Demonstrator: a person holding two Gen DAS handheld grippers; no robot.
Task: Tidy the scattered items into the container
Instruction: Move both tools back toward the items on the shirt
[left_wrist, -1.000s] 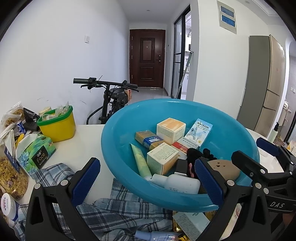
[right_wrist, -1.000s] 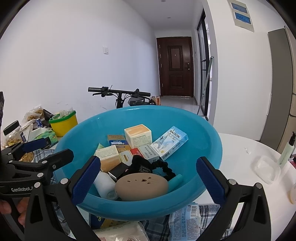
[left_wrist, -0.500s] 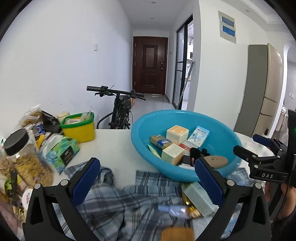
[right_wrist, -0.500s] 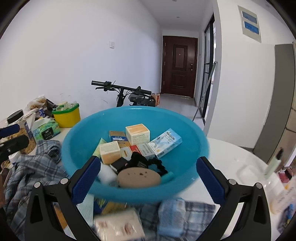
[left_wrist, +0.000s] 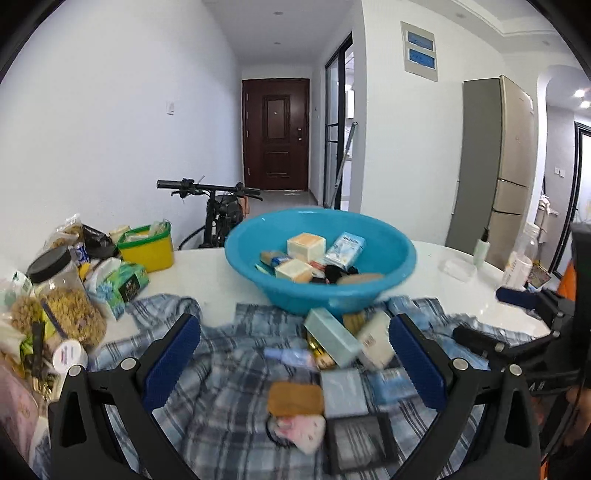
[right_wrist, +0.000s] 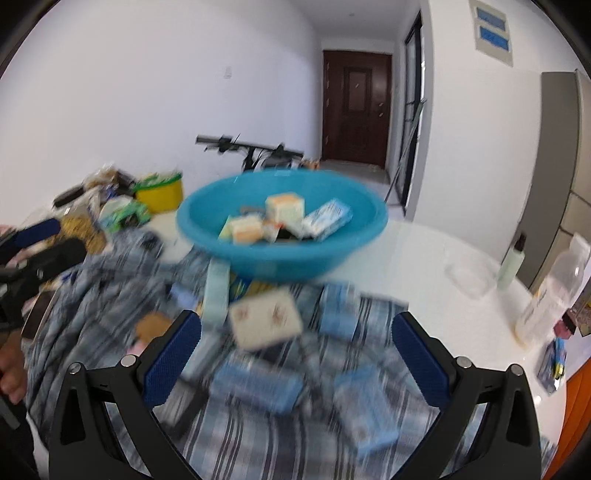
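**Light boxes and soft packs left on the cloth, basin half filled**

Left wrist view: my left gripper (left_wrist: 295, 363) is spread wide and holds nothing. The blue basin (left_wrist: 400, 254) sits beyond it on the white table (left_wrist: 207, 273), already holding several cartons. Near me, on the plaid cloth (left_wrist: 221, 387), lie a pale green box (left_wrist: 332, 338), a tan pad (left_wrist: 293, 398) and a dark flat case (left_wrist: 360, 441). I judge these light and stiff; I would pinch across the short sides. The cloth is soft and may drag. Jars and a yellow tub (left_wrist: 147, 249) crowd the left.

Right wrist view: blurred. My right gripper (right_wrist: 295, 360) is likewise wide open and empty, above a white pack (right_wrist: 264, 323) and blue packs (right_wrist: 255, 386). A hallway door stands far off.
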